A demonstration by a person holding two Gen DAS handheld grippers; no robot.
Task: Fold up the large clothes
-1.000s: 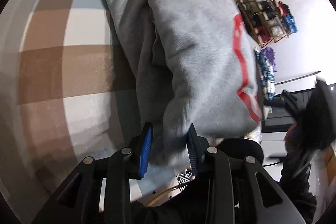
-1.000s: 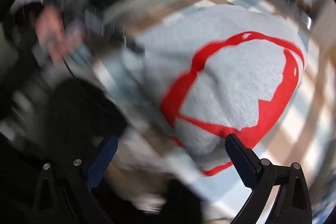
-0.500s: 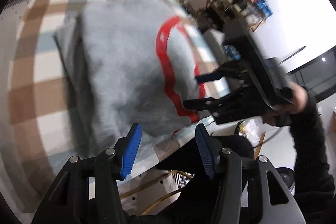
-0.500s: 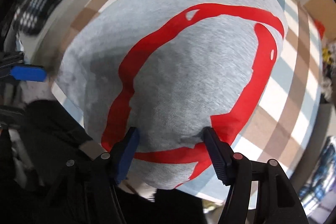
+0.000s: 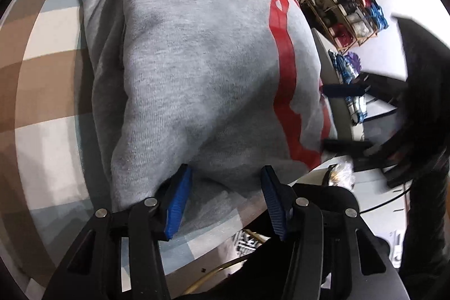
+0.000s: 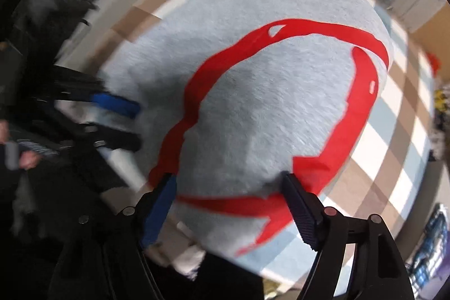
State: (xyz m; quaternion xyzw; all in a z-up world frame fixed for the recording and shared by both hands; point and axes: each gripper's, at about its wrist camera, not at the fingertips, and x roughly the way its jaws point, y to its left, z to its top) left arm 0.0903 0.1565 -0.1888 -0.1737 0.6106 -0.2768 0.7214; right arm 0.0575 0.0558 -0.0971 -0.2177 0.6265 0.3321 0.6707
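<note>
Resting as a thick folded bundle on the checked cloth (image 5: 42, 92), the grey sweatshirt (image 5: 202, 80) lies with its red print (image 6: 351, 114) facing up, hood and drawstring tucked at the far end, probably so the stack stays compact. Left gripper (image 5: 225, 196) meets the sweatshirt's near edge, its blue pads either side of a bulge of fabric and closing a little, though whether they pinch it I cannot tell. Right gripper (image 6: 229, 204) hangs over the sweatshirt's print side, jaws straddling the surface and opening, seemingly pressing or letting go rather than gripping. Beyond the sweatshirt stands a shelf rack (image 5: 343, 16).
</note>
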